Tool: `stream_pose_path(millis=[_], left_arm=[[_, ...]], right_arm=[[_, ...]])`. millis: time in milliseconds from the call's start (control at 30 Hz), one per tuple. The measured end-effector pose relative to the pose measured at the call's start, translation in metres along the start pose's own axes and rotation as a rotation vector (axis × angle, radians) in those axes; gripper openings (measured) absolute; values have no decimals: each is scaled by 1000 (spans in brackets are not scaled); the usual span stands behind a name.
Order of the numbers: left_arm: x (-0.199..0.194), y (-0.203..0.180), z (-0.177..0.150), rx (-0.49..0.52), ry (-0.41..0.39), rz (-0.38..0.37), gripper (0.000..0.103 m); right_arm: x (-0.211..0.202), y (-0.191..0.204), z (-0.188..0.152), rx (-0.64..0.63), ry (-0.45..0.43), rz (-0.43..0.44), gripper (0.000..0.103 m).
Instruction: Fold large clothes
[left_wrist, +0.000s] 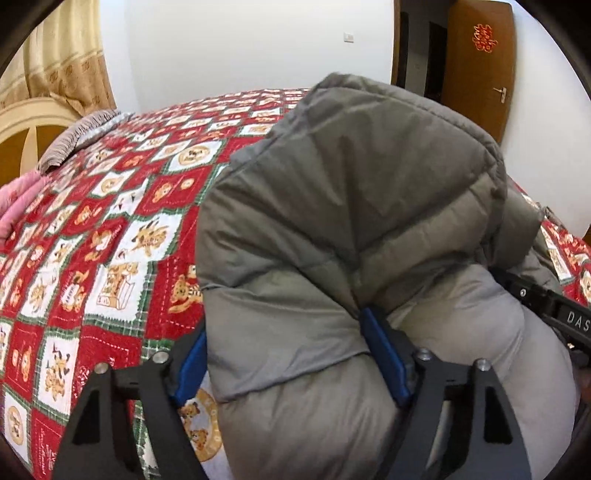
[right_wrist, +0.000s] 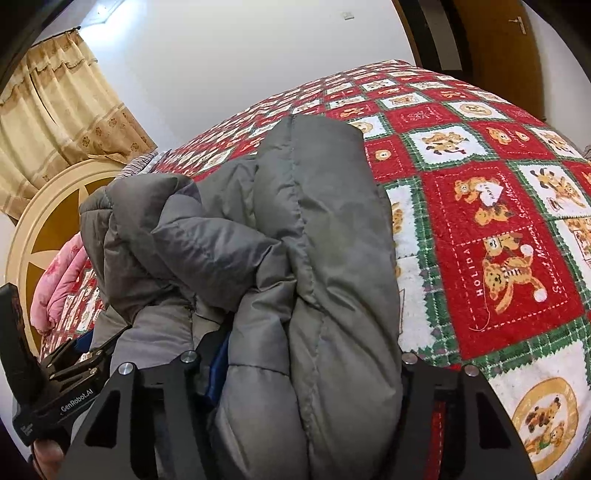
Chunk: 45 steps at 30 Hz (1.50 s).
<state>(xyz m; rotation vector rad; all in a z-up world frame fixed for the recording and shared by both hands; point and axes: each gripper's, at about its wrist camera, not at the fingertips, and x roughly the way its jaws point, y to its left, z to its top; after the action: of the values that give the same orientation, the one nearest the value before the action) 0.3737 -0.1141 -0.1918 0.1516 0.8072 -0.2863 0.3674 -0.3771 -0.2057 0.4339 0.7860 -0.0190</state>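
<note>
A puffy grey quilted jacket (left_wrist: 351, 184) lies bunched and partly doubled over on a red, white and green teddy-bear bedspread (left_wrist: 110, 221). My left gripper (left_wrist: 288, 354) has a thick fold of the jacket's near end between its blue pads (left_wrist: 384, 354), which dent the fabric. In the right wrist view the jacket (right_wrist: 314, 184) fills the middle, and my right gripper (right_wrist: 310, 362) is closed around another thick fold. Its right finger is hidden under the cloth. The other gripper shows at the edge of each view, the right gripper (left_wrist: 554, 314) and the left gripper (right_wrist: 66, 376).
The bedspread (right_wrist: 480, 184) stretches bare to the right of the jacket. Pink fabric (right_wrist: 62, 280) and a striped grey cloth (left_wrist: 81, 136) lie by the cream headboard (right_wrist: 48, 221). A brown door (left_wrist: 480, 66) stands beyond the bed's far corner.
</note>
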Motion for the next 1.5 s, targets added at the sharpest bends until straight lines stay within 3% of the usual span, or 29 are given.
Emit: stream_pose_path(millis=[133,300,400,700,1000,1500], left_arm=[[-7,-11,-1,50,-25,20,62],[-22,-29,0,134,-54,81,29],[-33,-30,2,143,-60,106,23],[-81,-10,-2,110,-100,151,17],[-122,28,-6,51,-140,205,16],[-166,87,-26,-52,-184,256,15]], right_arm=[[-1,0,-2,-4,-3,16,51],[-10,5,-5,-17,-21,39,34],[-19,10,-8,-24,-30,45,27],[-48,42,-22,-54,-41,110,18],[-74,102,-29,-132,-63,191,17],[-87,176,-38,-235,-65,254,17]])
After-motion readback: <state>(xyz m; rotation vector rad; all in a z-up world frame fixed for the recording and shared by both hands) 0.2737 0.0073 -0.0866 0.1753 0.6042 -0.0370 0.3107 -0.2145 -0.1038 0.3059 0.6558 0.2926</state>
